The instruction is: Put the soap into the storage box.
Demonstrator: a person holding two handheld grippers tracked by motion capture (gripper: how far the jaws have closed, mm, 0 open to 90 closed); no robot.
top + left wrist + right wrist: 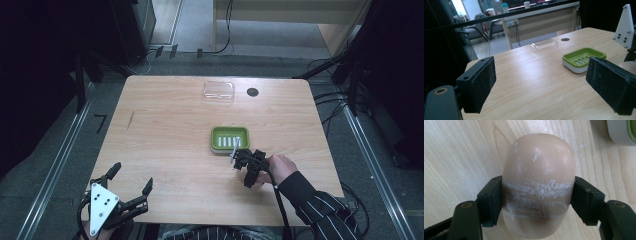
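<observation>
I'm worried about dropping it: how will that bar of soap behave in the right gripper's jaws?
The soap is rounded and smooth, so it may slip out of the right gripper. White scrape marks where the jaws press suggest a soft surface that dents rather than cracks. It looks solid and stiff, probably fairly heavy for its size.

Black two-jaw left gripper point(131, 180) — grey screwed plate (three-cornered), trailing cable — dark white-pinstriped sleeve point(320, 206).

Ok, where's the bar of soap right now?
The soap sits clamped between the right tongs in the right gripper view, over the wooden table, just short of the green soap dish.
</observation>
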